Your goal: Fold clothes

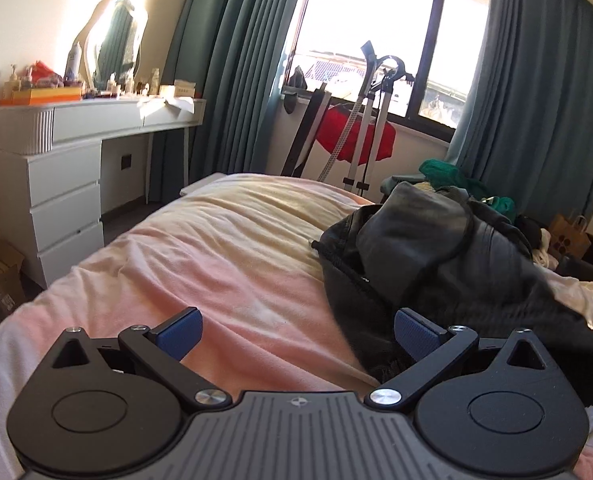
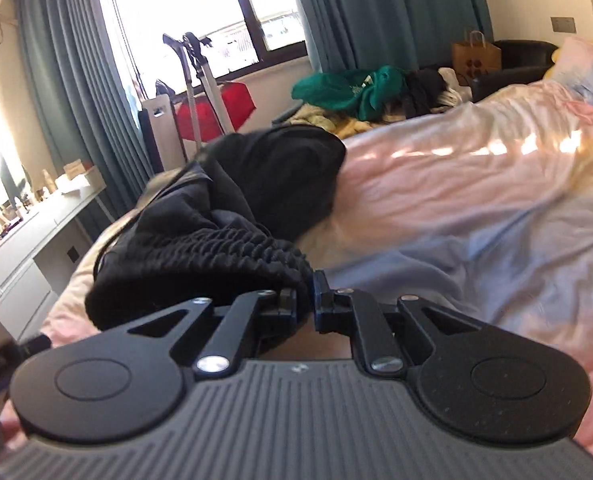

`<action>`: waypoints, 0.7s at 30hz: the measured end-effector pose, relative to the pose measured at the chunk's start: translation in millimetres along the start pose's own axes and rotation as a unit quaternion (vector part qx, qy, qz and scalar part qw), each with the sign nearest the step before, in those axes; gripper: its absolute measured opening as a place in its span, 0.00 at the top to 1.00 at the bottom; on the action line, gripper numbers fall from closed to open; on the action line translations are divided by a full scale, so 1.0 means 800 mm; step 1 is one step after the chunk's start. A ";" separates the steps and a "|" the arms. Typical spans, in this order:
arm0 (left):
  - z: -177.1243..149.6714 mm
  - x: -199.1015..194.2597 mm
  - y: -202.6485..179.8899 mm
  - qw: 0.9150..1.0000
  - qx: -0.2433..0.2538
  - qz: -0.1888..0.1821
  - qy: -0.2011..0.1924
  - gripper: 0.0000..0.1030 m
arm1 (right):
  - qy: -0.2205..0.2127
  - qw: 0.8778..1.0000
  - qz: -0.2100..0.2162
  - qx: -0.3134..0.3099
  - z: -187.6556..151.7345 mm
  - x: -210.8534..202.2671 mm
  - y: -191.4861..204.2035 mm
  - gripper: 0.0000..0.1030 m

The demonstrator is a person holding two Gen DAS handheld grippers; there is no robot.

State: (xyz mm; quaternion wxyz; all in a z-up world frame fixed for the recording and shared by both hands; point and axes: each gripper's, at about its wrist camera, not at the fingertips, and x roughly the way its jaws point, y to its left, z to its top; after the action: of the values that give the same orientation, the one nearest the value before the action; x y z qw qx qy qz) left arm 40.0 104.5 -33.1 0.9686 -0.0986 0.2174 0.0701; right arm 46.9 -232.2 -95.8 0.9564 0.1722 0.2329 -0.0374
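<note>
— So, how do the tongs stand?

— The right gripper (image 2: 310, 300) has its jaws pinched together on the ribbed elastic waistband (image 2: 232, 244) of a crumpled black garment (image 2: 264, 176). The left gripper (image 1: 298, 334) has its jaws spread wide with nothing between them, its blue pads (image 1: 416, 334) hanging over the bedding.

— And where is the garment itself?

— It lies bunched in a heap on the bed, on a rumpled pink and pale-yellow sheet (image 1: 224, 248). From the left wrist camera the same dark heap (image 1: 436, 256) sits just beside the right-hand pad, a thin black drawstring (image 1: 462, 236) looping across it. Whether that pad touches the cloth I cannot tell.

— What lies further out?

— Beyond the bed's far edge is a pile of other clothes with a bright green piece (image 2: 348, 88) on top, and a brown paper bag (image 2: 476, 56) near it. Teal curtains (image 1: 236, 60) frame a sunlit window (image 1: 376, 12), a red cloth (image 1: 352, 136) hangs below the sill behind metal poles, and a white dressing table with drawers (image 1: 64, 196) stands at the wall.
</note>
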 end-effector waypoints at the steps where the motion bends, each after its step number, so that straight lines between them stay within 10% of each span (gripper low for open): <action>1: -0.001 -0.004 -0.003 1.000 0.006 0.001 0.001 0.00 | 0.005 1.000 -0.005 -0.001 -0.011 -0.002 -0.009 0.90; 8: -0.009 -0.027 -0.025 0.999 0.041 0.002 0.005 0.00 | -0.004 1.000 0.012 0.017 -0.025 -0.018 -0.032 0.89; 17: -0.011 -0.048 -0.043 0.997 0.074 0.008 -0.009 0.00 | -0.047 0.988 0.065 -0.132 -0.039 -0.018 0.022 0.88; 21: -0.006 -0.053 -0.041 0.998 0.066 0.012 -0.017 0.00 | -0.044 0.980 0.067 -0.182 -0.048 -0.005 0.040 0.70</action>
State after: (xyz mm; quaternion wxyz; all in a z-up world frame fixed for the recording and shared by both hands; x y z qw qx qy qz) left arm 5.7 67.9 -13.5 0.9755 -0.0307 0.2067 0.0690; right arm 31.9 -189.0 -116.1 0.9815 0.0082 0.1812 0.0621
